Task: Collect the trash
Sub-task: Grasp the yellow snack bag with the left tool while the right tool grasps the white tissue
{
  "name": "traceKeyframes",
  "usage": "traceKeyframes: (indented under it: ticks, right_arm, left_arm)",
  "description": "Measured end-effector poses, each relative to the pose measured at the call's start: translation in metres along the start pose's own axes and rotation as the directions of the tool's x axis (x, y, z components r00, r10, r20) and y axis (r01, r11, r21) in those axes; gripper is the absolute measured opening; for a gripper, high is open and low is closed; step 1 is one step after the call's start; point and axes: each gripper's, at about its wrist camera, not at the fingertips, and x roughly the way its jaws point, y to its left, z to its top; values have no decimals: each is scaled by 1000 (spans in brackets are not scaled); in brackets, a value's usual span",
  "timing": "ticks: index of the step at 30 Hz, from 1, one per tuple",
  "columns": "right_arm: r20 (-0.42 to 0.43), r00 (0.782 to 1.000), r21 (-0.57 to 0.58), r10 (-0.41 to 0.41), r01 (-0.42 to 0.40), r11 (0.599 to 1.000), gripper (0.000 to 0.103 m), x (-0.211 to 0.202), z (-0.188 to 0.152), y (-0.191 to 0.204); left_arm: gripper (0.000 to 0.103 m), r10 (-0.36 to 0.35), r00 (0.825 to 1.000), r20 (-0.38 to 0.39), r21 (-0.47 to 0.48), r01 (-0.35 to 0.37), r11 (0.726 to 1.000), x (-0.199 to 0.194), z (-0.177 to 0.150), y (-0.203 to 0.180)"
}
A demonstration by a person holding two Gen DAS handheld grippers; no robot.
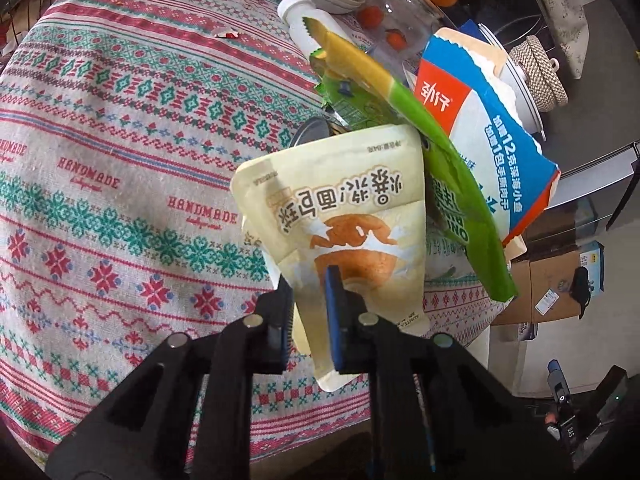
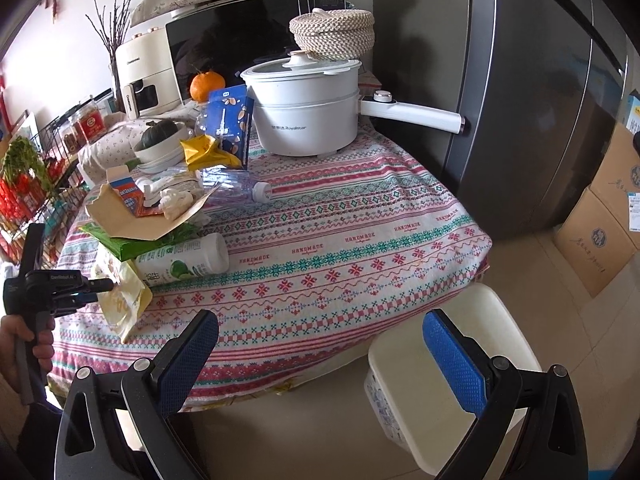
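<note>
My left gripper (image 1: 310, 312) is shut on a cream bread wrapper (image 1: 340, 208) and holds it at the table's edge; it also shows in the right wrist view (image 2: 120, 300). A green wrapper (image 1: 432, 136), a blue and white snack bag (image 1: 480, 120) and a white bottle (image 1: 300, 20) lie behind it. My right gripper (image 2: 320, 344) is open and empty, above the floor at the table's front. In the right wrist view the trash pile has the green wrapper (image 2: 132, 244), white bottle (image 2: 184, 260), brown paper (image 2: 132, 216), clear bottle (image 2: 240, 188), yellow wrapper (image 2: 204, 152) and blue nut bag (image 2: 232, 120).
A white bin (image 2: 448, 376) stands on the floor under my right gripper. A white pot (image 2: 308, 108), an orange (image 2: 207, 85), a bowl with a squash (image 2: 158, 144) stand on the patterned tablecloth (image 2: 340, 240). A dark fridge (image 2: 540, 100) and cardboard boxes (image 2: 600, 232) are at right.
</note>
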Motion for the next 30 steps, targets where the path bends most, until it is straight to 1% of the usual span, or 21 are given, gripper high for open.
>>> traceKeyframes:
  ticks: [1,3,7,9,11,13,15,16,19,20,22,23,24,25,27,29,30]
  right_arm:
    - [-2,1000,3,-1,1,1000,103,0,-1,-1]
    - [-6,1000,12,-1,1,1000,103,1,-1,-3]
    - [-10,1000,27,0,1,1000,103,2,-2,-5]
    - [-16,1000,32,2,-1,999,103,3,-2,-6]
    - [-24,1000,35,8,-7,999,103,5,-2,-5]
    - [-30,999,37,23,-22,999,103,7,0,-3]
    - [-33,998,34,53,-52,998,103,8,2,2]
    - [-34,997,29,64,-63,998,103,9,5,6]
    - [-19,995,-1,103,-103,995,103,6,14,23]
    - [-19,992,-12,123,-123,992,101,6,18,31]
    - [-28,988,-29,149,-149,988,96,11,25,44]
    - [-38,986,-32,159,-161,986,92,16,29,49]
    - [-50,985,-28,166,-168,985,87,24,31,52]
    - [-63,982,-13,176,-177,984,85,34,34,54]
    - [-91,975,37,201,-198,979,75,56,39,54]
    - [-98,968,89,230,-221,971,72,74,42,52]
    - [-89,966,112,242,-232,966,70,78,45,52]
  left_arm:
    - [7,4,1000,14,20,-4,1000,-3,-1,1]
    - [5,22,999,38,63,-24,998,-13,-4,-7]
    - [2,84,993,79,135,-94,986,-33,-15,-23]
    - [2,99,987,129,168,-120,978,-47,-19,-32]
    - [2,102,976,192,189,-139,972,-65,-17,-37]
    - [2,109,960,259,196,-163,967,-80,-17,-41]
    - [1,105,943,316,186,-170,968,-92,-10,-40]
    - [1,103,932,346,179,-174,968,-99,-8,-36]
    - [1,97,893,439,165,-186,969,-123,-5,-33]
    - [1,94,881,464,160,-188,969,-130,-4,-31]
    - [1,92,858,506,152,-194,969,-142,-4,-27]
    - [1,89,851,517,151,-193,970,-145,-4,-25]
    - [1,83,850,520,151,-187,971,-146,-2,-23]
    - [1,77,852,518,149,-178,973,-146,-2,-22]
    - [1,67,860,505,151,-165,975,-144,-1,-21]
    - [1,57,865,498,161,-157,974,-142,-3,-24]
    - [1,53,864,500,167,-156,974,-141,-3,-26]
